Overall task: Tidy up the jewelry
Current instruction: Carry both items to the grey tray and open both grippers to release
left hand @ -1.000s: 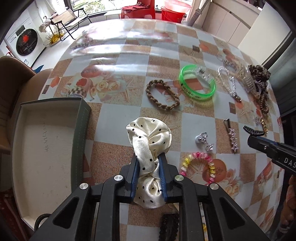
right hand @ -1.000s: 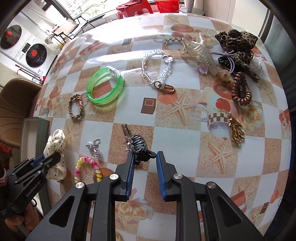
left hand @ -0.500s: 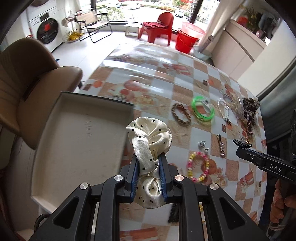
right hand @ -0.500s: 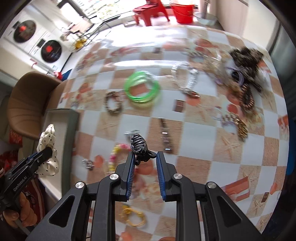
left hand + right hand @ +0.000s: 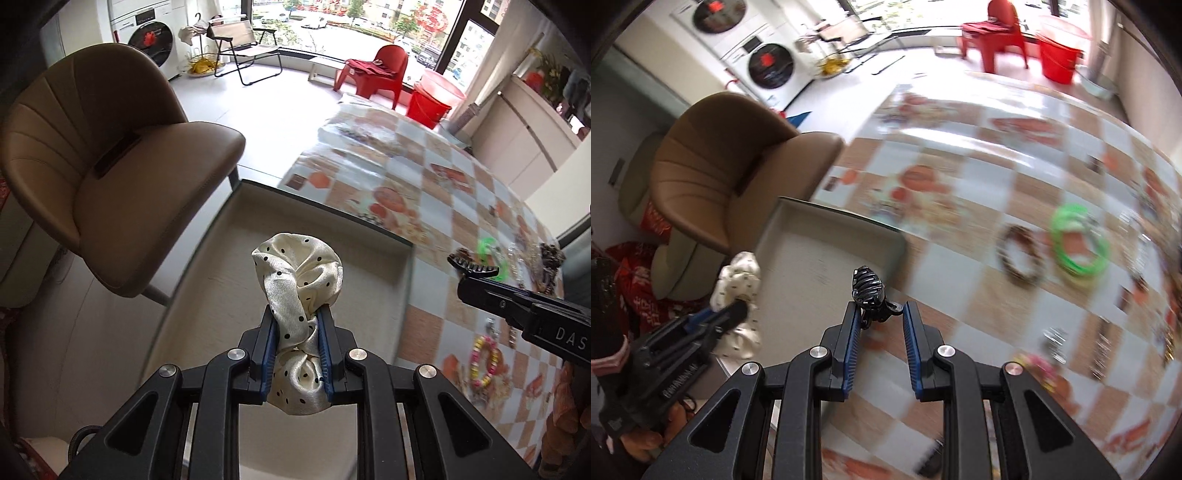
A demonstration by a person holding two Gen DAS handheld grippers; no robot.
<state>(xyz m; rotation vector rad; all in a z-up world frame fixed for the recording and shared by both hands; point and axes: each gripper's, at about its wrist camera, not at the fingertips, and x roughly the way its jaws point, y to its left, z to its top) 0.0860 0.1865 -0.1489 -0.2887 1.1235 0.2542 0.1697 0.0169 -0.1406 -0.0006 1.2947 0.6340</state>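
Left gripper (image 5: 296,325) pinches scrunchie (image 5: 298,273) over tray (image 5: 369,266), right gripper (image 5: 879,325) grips clip (image 5: 868,291) off-centre against one finger; lower before releasing, scrunchie first.

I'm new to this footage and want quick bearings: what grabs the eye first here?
The cream polka-dot scrunchie stands out, pinched in the left hand-held gripper above the open beige tray. Beside it, the right hand-held gripper carries a black claw clip near the tray's edge. A green bangle glows on the checkered table.
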